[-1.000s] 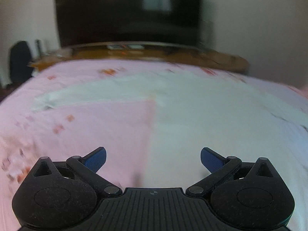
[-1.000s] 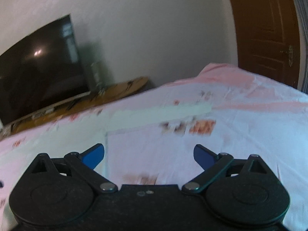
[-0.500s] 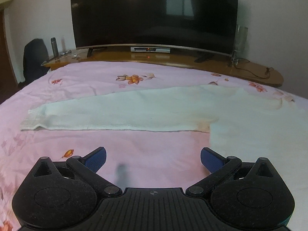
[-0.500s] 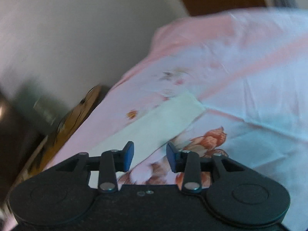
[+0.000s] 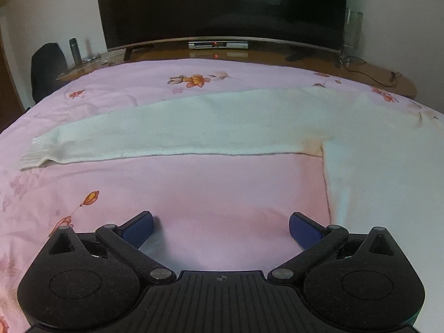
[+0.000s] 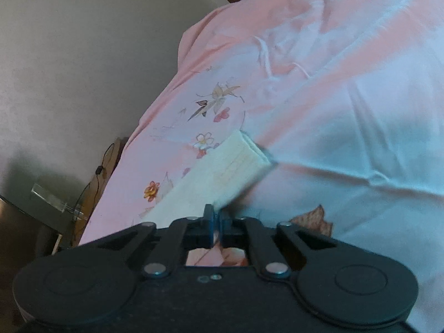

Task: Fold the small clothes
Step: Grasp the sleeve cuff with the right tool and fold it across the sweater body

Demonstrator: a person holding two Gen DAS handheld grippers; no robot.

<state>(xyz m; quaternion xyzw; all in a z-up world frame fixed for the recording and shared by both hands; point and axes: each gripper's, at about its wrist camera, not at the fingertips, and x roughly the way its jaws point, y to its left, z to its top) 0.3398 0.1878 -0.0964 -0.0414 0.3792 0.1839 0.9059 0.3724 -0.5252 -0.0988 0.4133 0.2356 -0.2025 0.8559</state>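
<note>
The right gripper has just closed, its jaws pinched together on the edge of the sweater's sleeve. Beside the sweater's body, the left gripper hangs wide open over the pink sheet, holding nothing.

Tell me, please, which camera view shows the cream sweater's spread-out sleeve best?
The left wrist view: the sleeve lies flat across the pink bedsheet, visible from cuff to armpit. The right wrist view shows only the other sleeve, partly blurred, by the shut right gripper.

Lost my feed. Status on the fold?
Right gripper just closed on sleeve edge. Left gripper open over bedsheet. Sweater unfolded. Nothing obstructing.
</note>
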